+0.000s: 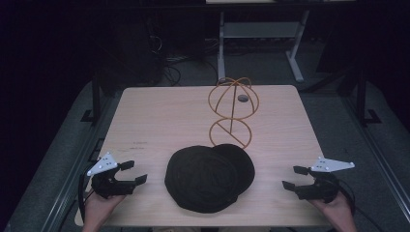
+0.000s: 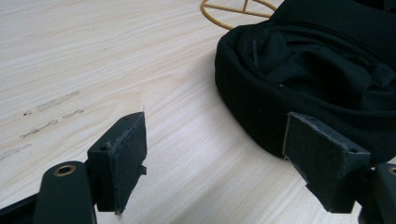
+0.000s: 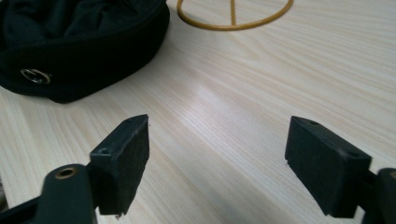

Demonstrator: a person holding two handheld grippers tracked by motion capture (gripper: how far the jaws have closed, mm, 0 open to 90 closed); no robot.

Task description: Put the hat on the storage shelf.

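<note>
A black cap (image 1: pixel 209 177) lies upside down near the table's front middle, its hollow inside facing up (image 2: pixel 322 79). Behind it stands a gold wire hat stand (image 1: pixel 233 114) with a round wire base (image 3: pixel 233 18). My left gripper (image 1: pixel 130 173) rests at the front left, a short way from the cap, open with nothing between its jaws (image 2: pixel 212 158). My right gripper (image 1: pixel 295 177) sits at the front right, also open and empty (image 3: pixel 217 158). A metal eyelet (image 3: pixel 33 74) shows on the cap's side in the right gripper view.
The light wooden table (image 1: pixel 159 116) has faint marks (image 2: pixel 51 109) on its left part. A small dark round object (image 1: pixel 242 98) lies by the stand near the far edge. Table legs and cables (image 1: pixel 295 53) stand on the floor beyond.
</note>
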